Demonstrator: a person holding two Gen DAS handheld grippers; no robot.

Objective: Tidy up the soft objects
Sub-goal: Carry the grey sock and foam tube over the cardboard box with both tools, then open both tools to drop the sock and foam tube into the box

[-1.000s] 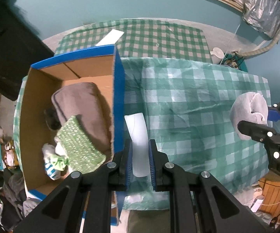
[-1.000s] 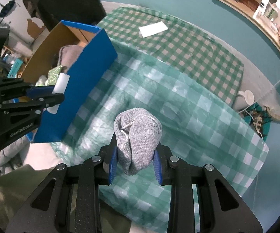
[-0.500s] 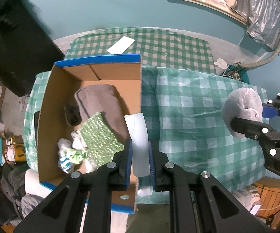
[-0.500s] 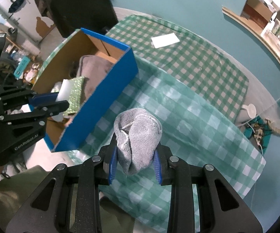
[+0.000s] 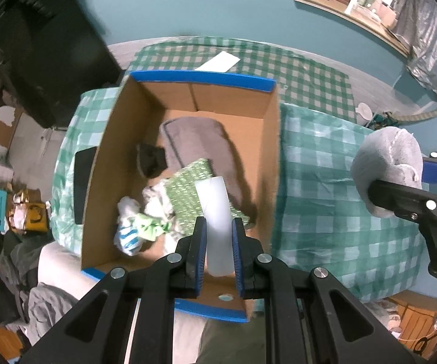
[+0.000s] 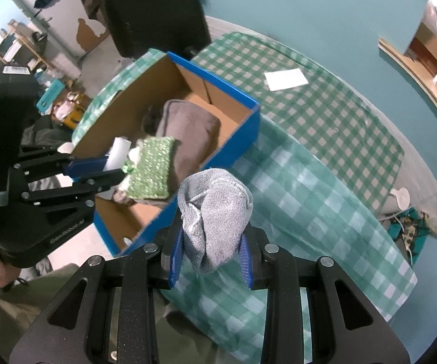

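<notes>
Cardboard sets the reference: the open brown cardboard box with blue outer walls and blue rim edging (image 5: 200, 76) stands at the left end of the green-and-white checked tablecloth (image 5: 324, 188), and everything hinges on what hangs above it. Inside the box, from its left, lie a crumpled white, blue-striped and lime-green cloth bundle (image 5: 139, 227), a small dark object (image 5: 150, 159) too shadowed to identify, a flat green knitted pad (image 5: 185, 185) and a smooth folded brown-grey cushion (image 5: 197, 142) toward the far wall. The left gripper (image 5: 217, 250) points steeply down over the box's near right part, its jaws narrow and clamped on a pale, smooth, translucent-white soft cylinder (image 5: 215, 212) whose long axis runs along the fingers toward the box floor; I judge a release here would drop it inside. Right of the box, over bare tablecloth, the right gripper (image 6: 211, 250) pinches a bunched grey terry-textured sock-like cloth (image 6: 218, 209), rounded on top and loosely folded. That cloth sits beside the box's right blue wall, outside it, so the left hand is the nearer one and the right must travel leftward across the rim.
</notes>
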